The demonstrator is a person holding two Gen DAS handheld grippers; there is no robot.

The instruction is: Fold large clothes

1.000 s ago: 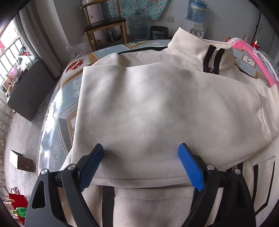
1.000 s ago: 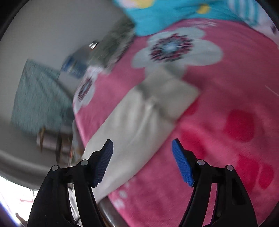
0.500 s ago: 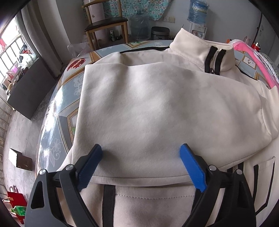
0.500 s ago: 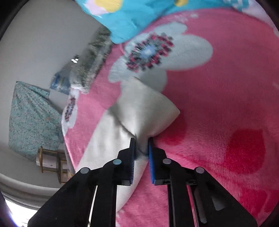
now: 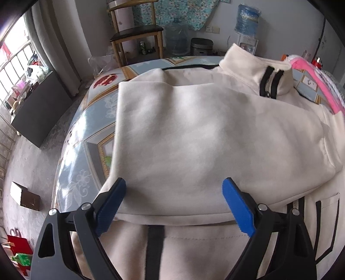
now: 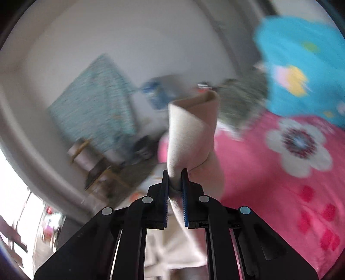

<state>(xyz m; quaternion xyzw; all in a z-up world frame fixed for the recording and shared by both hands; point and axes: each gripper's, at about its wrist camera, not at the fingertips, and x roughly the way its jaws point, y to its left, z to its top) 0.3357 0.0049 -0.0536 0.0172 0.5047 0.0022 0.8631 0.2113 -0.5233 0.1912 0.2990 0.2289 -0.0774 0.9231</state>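
Observation:
A cream zip-up jacket (image 5: pixel 194 133) with black trim lies spread on the patterned table (image 5: pixel 86 133), one sleeve folded across its chest and its collar (image 5: pixel 254 71) at the far end. My left gripper (image 5: pixel 172 193) hovers open just above the folded sleeve's near edge, its blue pads apart with nothing between them. In the right wrist view my right gripper (image 6: pixel 175 178) is shut on the cuff end of the jacket's other sleeve (image 6: pixel 192 137), which stands lifted above the pink flowered blanket (image 6: pixel 280 183). That view is blurred by motion.
A wooden chair (image 5: pixel 133 34), water bottles (image 5: pixel 245 19) and a rice cooker (image 5: pixel 201 46) stand beyond the table's far end. A dark cabinet (image 5: pixel 38 112) is on the left, a small box (image 5: pixel 25 196) on the floor. A pink blanket edge (image 5: pixel 319 90) borders the table's right.
My right gripper closed on the sleeve cuff lying on the pink blanket, then rose and rolled, lifting the sleeve. The left gripper stayed open over the jacket.

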